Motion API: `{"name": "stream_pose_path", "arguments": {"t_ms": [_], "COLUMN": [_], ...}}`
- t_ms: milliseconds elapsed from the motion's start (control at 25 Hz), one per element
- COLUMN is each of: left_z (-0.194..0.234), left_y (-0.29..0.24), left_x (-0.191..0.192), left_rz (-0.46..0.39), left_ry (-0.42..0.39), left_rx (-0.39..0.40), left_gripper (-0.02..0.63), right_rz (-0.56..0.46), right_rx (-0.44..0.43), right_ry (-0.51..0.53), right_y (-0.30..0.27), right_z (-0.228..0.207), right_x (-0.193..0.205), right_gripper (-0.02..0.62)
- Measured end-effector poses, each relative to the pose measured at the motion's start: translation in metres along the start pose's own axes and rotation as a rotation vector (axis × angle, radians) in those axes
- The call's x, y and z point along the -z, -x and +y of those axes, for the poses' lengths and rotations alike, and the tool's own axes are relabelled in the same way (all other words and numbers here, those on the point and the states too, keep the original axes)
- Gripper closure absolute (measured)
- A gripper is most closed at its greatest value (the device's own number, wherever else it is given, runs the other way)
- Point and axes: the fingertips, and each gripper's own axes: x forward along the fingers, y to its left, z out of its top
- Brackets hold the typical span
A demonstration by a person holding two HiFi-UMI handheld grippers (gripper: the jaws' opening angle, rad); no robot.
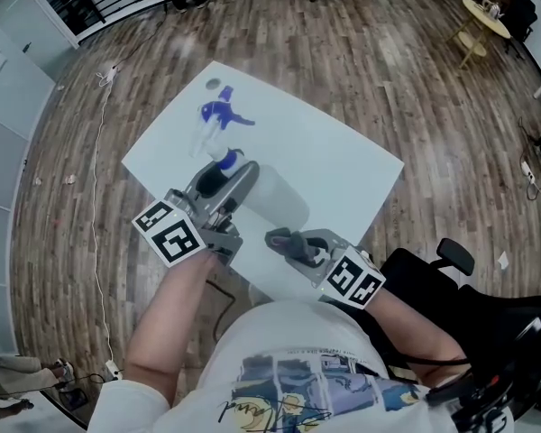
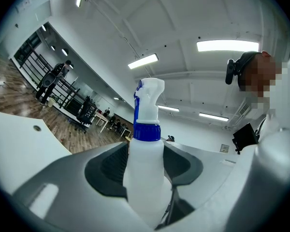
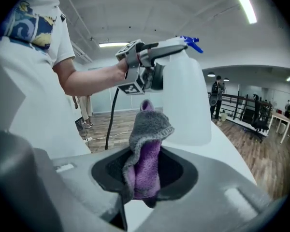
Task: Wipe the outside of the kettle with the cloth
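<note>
Cloth held beside the bottle; the wiping is judged hardly begun.
No kettle is shown. A white plastic spray bottle with a blue collar [image 3: 186, 105] is clamped in the left hand-held gripper [image 2: 145, 161] above the near side of the white surface [image 1: 343, 170]. A grey-and-purple fluffy cloth [image 3: 147, 129] is pinched in the right hand-held gripper [image 3: 145, 170]; contact between the two cannot be told.

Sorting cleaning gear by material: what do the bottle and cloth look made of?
The bottle: likely plastic, matte translucent white body, blue collar. The cloth: probably microfibre or terry, fuzzy pile, grey one side, purple the other.
</note>
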Motion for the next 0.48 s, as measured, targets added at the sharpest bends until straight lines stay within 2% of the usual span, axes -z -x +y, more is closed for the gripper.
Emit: {"name": "stream_pose_path", "arguments": {"t_ms": [280, 480], "left_z": [-0.003, -0.01], "left_y": [0.0, 0.0], "left_x": [-0.006, -0.007], "left_rz": [-0.025, -0.01], "left_ry": [-0.013, -0.033], "left_rx": [0.006, 0.032], "left_gripper": [0.39, 0.39], "right_rz": [0.105, 0.135], "right_rx": [0.022, 0.102], "right_ry": [-0.048, -0.083], "right_y": [0.009, 0.029], "right_z": [-0.013, -0.049], "right_x": [0.06, 0.068], "right_gripper": [0.476, 0.476]}}
